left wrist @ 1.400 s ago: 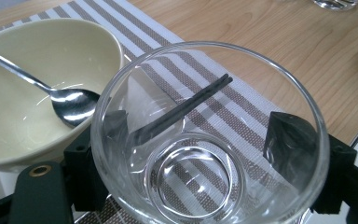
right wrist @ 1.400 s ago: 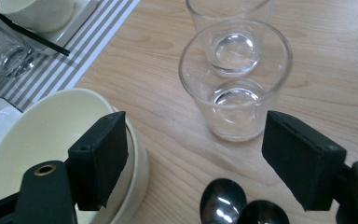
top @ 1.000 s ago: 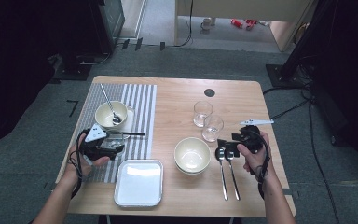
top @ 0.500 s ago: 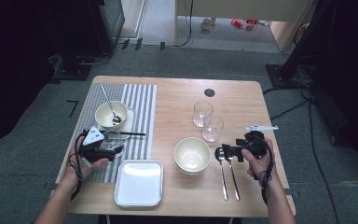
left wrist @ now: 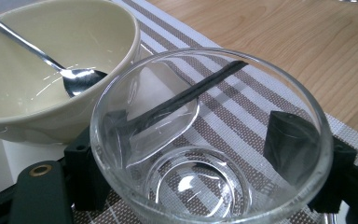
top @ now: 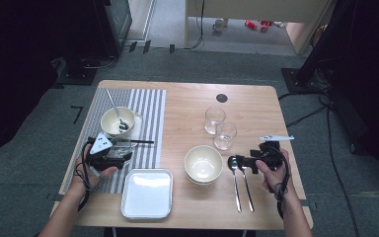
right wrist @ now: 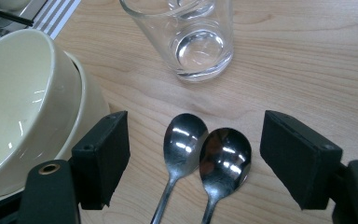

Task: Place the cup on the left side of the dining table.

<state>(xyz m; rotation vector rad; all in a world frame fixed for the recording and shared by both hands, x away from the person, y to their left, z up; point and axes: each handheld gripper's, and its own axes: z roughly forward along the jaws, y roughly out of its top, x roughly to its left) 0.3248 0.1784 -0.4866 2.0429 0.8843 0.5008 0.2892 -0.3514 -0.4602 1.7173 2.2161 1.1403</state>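
Fingers of the right gripper (right wrist: 193,158) stand spread wide, one on each side of the bowls of two spoons (right wrist: 205,158), touching neither. Both spoons lie side by side at about five o'clock on the surface (top: 187,106), long axes running twelve to six, bowls toward twelve, handles toward the person. Beside them at nine o'clock sit stacked cream bowls (top: 203,164). Right hand (top: 271,170) holds its gripper level, pointing toward nine. Left gripper (left wrist: 205,154) fingers grasp an upright glass (left wrist: 209,140) on the striped mat (top: 150,118).
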